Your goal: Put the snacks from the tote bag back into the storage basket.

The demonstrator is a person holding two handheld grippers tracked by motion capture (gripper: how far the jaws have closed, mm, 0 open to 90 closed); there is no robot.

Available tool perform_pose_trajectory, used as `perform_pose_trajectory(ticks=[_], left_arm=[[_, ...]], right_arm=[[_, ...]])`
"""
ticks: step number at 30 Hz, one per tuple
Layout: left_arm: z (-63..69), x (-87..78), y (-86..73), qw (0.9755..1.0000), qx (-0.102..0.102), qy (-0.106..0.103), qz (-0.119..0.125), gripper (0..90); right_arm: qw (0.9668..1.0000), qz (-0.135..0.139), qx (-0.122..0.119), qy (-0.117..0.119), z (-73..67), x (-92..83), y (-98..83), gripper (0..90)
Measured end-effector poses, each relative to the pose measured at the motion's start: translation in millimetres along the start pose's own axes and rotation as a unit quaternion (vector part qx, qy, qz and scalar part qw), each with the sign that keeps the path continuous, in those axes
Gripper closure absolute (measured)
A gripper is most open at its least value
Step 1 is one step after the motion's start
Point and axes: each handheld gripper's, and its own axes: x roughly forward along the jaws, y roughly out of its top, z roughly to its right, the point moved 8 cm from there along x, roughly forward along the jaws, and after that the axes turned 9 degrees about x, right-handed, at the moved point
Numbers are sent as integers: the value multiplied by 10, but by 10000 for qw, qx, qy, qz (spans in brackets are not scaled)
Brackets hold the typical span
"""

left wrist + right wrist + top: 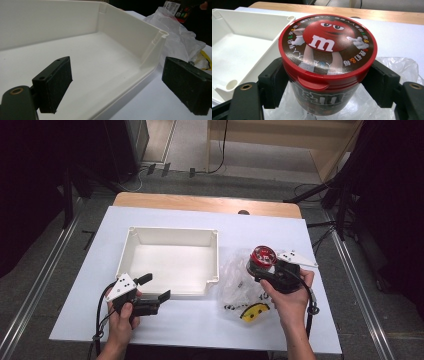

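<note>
Holding the candy tub [327,62] upright over the plastic bag [235,282], our right hand-held gripper [261,271] clamps its smooth round wall just below the red lid; we judge it could slip or tilt. Our left hand-held gripper [152,288] waits open, straddling the white tray's [172,292] near rim on the counter [280,227]; a nudge could shift it.
</note>
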Motion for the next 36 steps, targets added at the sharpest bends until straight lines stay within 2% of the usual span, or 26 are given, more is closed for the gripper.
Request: perform_pose_trajectory(ticks=[4,10,13,16,20,23,27,36], left_arm=[[-18,4,43,10000,-26,-11,82,93],[-31,35,-24,10000,-44,5,-34,94],[-30,29,-35,10000,-87,8,-45,94],[-48,25,-55,9999,-10,64,-110,94],[-74,-3,-53,9999,-64,105,-68,120],[-82,-13,-34,9999,-74,105,-14,121],[-64,-13,-32,10000,-40,86,-28,119],[-51,-39,-19,9999,-8,99,-53,85]], right_arm=[[10000,6,-70,16,-36,9,14,259],[10000,42,12,1,3,13,45,259],[10000,57,-42,-26,20,14,84,259],[9999,81,-92,-51,33,18,117,259],[9999,90,-33,-44,48,53,134,259],[9999,120,-39,2,25,95,150,259],[9998,169,-63,-59,14,173,175,259],[9997,197,-125,-26,-85,312,212,259]])
